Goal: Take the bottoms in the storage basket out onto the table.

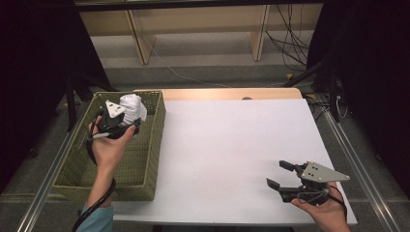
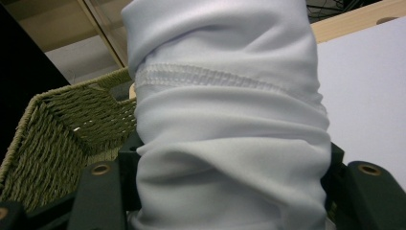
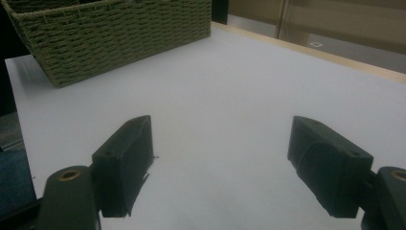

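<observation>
A bunched white cloth (image 1: 133, 108) is held over the far end of the green woven basket (image 1: 145, 159) at the table's left. My left gripper (image 1: 126, 119) is shut on it. In the left gripper view the white cloth (image 2: 230, 120) bulges up between the two black jaws, a stitched hem running across it, with the basket wall (image 2: 57, 139) behind. My right gripper (image 1: 280, 174) rests low near the table's front right corner, jaws wide apart and nothing between them; the right gripper view (image 3: 220, 163) shows bare white tabletop between them.
The white table (image 1: 232, 145) has a wooden strip (image 1: 232, 93) along its far edge. The basket (image 3: 115, 33) stands far off in the right gripper view. Metal rails run along both table sides; cables hang at the back right.
</observation>
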`<state>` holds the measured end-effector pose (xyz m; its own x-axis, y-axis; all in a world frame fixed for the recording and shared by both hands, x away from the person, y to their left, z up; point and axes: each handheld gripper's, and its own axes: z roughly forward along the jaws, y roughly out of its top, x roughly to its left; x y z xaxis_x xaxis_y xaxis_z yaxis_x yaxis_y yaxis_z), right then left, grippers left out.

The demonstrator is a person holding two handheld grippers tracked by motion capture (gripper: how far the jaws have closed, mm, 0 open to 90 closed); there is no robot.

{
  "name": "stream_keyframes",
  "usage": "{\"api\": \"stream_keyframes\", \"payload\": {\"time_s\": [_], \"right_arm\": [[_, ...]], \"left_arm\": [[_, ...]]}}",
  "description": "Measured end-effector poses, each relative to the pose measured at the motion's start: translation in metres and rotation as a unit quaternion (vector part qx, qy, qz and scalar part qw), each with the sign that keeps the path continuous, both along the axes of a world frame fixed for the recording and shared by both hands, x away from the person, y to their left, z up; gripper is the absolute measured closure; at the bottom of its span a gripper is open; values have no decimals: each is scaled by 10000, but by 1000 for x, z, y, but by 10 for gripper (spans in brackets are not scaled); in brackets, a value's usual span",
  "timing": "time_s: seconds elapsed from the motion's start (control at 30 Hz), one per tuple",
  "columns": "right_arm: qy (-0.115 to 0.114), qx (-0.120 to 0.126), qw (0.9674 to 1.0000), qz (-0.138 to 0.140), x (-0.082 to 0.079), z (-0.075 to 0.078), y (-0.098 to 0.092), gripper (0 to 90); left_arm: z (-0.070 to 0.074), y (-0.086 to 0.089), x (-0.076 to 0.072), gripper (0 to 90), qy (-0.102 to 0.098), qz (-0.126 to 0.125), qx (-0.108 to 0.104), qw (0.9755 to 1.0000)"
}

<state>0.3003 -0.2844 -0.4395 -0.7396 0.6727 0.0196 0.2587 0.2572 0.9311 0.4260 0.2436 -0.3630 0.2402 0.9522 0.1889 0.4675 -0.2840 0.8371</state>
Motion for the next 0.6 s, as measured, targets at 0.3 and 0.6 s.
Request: {"api": "stream_keyframes", "payload": {"time_s": [0.3, 0.6], "right_arm": [[20, -1, 10000, -5, 0, 0, 0, 248], [39, 6, 10000, 1, 0, 0, 0, 248]], "left_arm": [[5, -4, -2, 364, -40, -67, -16, 10000], [9, -6, -4, 364, -102, -102, -32, 9999]]}}
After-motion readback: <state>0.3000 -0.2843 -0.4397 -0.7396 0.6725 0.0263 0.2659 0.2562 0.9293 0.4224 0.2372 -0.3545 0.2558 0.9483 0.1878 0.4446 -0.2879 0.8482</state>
